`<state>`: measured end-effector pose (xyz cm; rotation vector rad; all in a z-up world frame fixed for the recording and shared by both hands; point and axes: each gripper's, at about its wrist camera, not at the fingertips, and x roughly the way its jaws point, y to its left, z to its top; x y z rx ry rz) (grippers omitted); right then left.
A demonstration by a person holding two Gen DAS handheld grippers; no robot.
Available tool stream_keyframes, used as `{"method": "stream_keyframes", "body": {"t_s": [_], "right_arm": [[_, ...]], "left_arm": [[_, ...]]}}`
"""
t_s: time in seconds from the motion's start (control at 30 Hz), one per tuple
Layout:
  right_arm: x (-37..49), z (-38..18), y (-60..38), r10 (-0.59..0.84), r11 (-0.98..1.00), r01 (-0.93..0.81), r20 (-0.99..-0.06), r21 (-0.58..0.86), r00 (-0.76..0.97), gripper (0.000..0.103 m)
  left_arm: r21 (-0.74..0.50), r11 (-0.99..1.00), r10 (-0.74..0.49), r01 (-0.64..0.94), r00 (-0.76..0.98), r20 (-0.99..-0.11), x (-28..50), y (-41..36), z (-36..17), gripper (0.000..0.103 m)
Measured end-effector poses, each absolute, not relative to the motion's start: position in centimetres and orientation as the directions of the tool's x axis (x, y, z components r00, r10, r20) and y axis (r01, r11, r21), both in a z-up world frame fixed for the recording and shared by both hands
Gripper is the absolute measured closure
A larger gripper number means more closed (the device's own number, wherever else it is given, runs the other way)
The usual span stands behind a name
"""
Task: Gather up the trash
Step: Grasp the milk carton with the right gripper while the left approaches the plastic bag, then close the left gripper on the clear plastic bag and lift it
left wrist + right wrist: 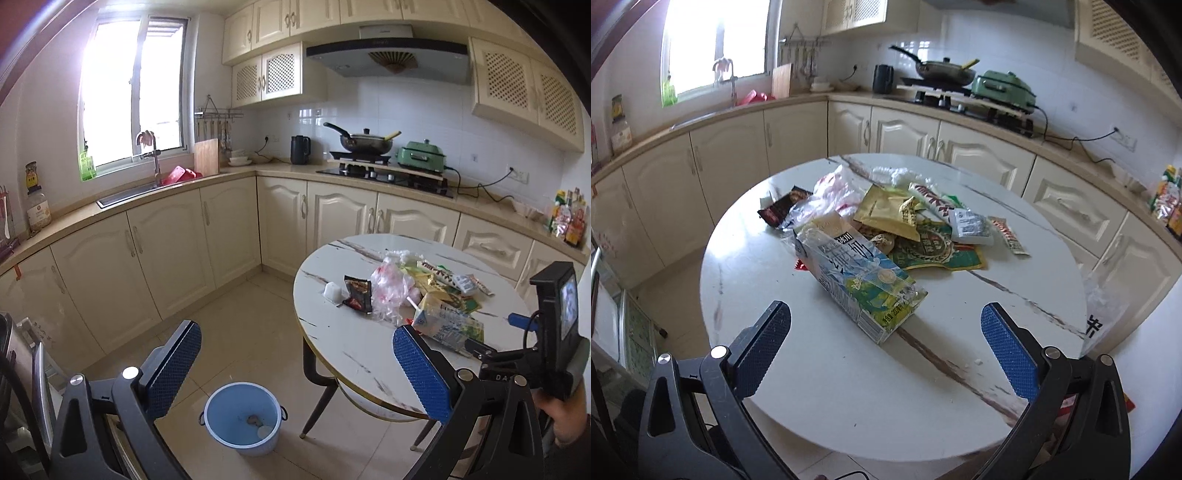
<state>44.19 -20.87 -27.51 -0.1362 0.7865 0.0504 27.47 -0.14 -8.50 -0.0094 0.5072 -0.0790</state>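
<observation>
Blue textured pads line both grippers, and each pair of jaws stands spread wide with nothing between them. The right gripper [886,334] hangs over the near part of the round white marble-look table [831,387]; the nearest piece of trash, a flattened drink carton [860,280] printed in pale blue and green, lies on its side just ahead of the jaws, roughly centred between them, its near end pointing into the gap but apart from both pads. Beyond the carton the rest of the trash is heaped mid-table: a gold foil pouch [886,210], a green and yellow wrapper [934,247], a white sachet [971,225], a crumpled clear plastic bag [831,195] and a dark brown snack wrapper [781,210] toward the left edge.

The left gripper [297,354] is held off the table's left side, above the tiled floor. A light blue bucket [242,415] stands on the floor below and between its jaws, beside the table's dark legs, with a few small scraps at its bottom. The same carton [443,325] lies just behind the left gripper's right pad in that view, on the table's [354,354] near side. At the far right a hand [565,417] grips the other gripper's handle. Cream cabinets and a beige countertop run round the room behind
</observation>
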Motion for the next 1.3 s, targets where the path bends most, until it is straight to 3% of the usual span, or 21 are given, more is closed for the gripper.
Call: {"method": "stream_keyframes", "body": {"t_s": [0.33, 0.37, 0.47, 0.53, 0.63, 1.0, 1.3], "right_arm": [[50.1, -30.6, -21.4, 0.124, 0.967, -0.250, -0.761, -0.052, 0.636, 0.002], [50.4, -30.7, -21.5, 0.149, 0.963, -0.266, -0.763, -0.032, 0.629, 0.006], [50.9, -30.9, -21.9, 0.197, 0.957, -0.290, -0.769, 0.015, 0.608, 0.036], [51.0, -31.0, -22.3, 0.222, 0.952, -0.303, -0.770, 0.040, 0.598, 0.039], [50.7, -30.8, -23.0, 0.279, 0.942, -0.320, -0.756, 0.097, 0.592, 0.054], [48.8, -29.0, -28.6, 0.169, 0.985, -0.094, -0.694, 0.145, 0.700, 0.055], [48.8, -29.1, -30.6, 0.133, 0.985, -0.020, -0.686, 0.169, 0.715, 0.055]], "left_arm": [[-0.061, 0.987, -0.157, 0.150, 0.790, -0.592, 38.0, -1.4, -10.0, 0.001], [-0.067, 0.985, -0.166, 0.158, 0.784, -0.599, 38.9, -1.5, -10.2, 0.001], [-0.077, 0.979, -0.195, 0.188, 0.760, -0.620, 41.7, -1.8, -10.8, 0.001], [-0.073, 0.978, -0.197, 0.196, 0.745, -0.637, 43.9, -2.1, -11.2, 0.001], [-0.078, 0.975, -0.208, 0.208, 0.728, -0.654, 46.8, -2.7, -12.1, 0.001], [-0.093, 0.930, -0.322, 0.355, 0.667, -0.672, 55.3, -8.4, -14.0, 0.001], [0.093, 0.902, -0.226, 0.421, 0.645, -0.730, 62.2, -15.8, -16.9, 0.001]]}}
